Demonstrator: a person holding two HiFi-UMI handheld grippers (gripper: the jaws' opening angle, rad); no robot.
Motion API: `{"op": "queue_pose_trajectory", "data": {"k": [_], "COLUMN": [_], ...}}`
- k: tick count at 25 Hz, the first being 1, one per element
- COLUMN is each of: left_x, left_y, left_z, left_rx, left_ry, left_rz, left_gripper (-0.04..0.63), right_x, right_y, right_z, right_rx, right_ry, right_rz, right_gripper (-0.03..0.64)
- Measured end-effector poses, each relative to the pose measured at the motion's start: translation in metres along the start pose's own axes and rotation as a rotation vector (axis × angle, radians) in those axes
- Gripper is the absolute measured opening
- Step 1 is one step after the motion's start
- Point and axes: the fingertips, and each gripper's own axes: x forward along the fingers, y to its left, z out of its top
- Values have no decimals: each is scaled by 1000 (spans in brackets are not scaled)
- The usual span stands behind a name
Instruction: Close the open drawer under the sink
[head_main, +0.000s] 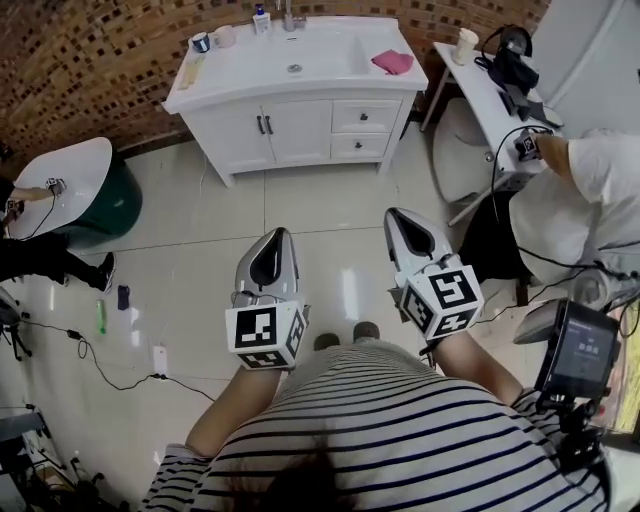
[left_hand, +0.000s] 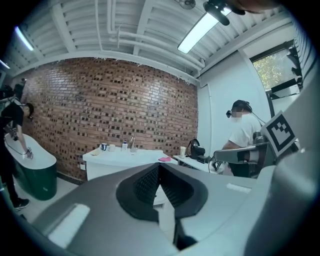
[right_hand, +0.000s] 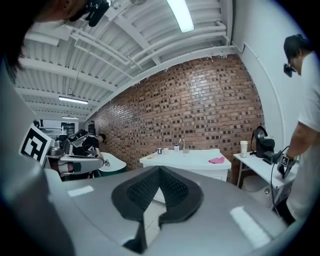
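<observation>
The white sink cabinet (head_main: 300, 120) stands against the brick wall, well ahead of me across the tiled floor. Its two small drawers (head_main: 364, 117) are at the right of the double doors; from here both fronts look flush. My left gripper (head_main: 283, 233) and right gripper (head_main: 392, 212) are held side by side over the floor, pointing at the cabinet and far from it. Both are shut with nothing in them. The cabinet (left_hand: 122, 159) shows small beyond the shut left gripper (left_hand: 159, 165), and the cabinet (right_hand: 192, 161) also appears past the shut right gripper (right_hand: 160, 168).
A pink cloth (head_main: 392, 62), cups and a faucet (head_main: 290, 15) sit on the counter. A green tub with a white top (head_main: 80, 195) and a person stand at the left. A white table (head_main: 485, 95) and a seated person (head_main: 590, 190) are at the right. Cables (head_main: 90, 350) lie on the floor at the left.
</observation>
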Motion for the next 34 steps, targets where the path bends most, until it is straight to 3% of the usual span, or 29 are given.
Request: {"op": "queue_pose_trajectory", "data": {"k": [18, 28, 34], "left_x": [3, 5, -4], "left_y": [-66, -60, -42], "left_z": [-4, 0, -21], "left_rx": [26, 27, 14], "left_ry": [-8, -3, -12], "left_rz": [-33, -6, 26], "left_gripper": [14, 14, 14], "right_x": [-43, -26, -19], "right_y": [-30, -22, -8], "right_z": [4, 9, -12], "right_rx": [-35, -61, -81], "right_ry": [-31, -18, -19], "right_rz": [-13, 32, 57], "right_gripper": [0, 0, 0]}}
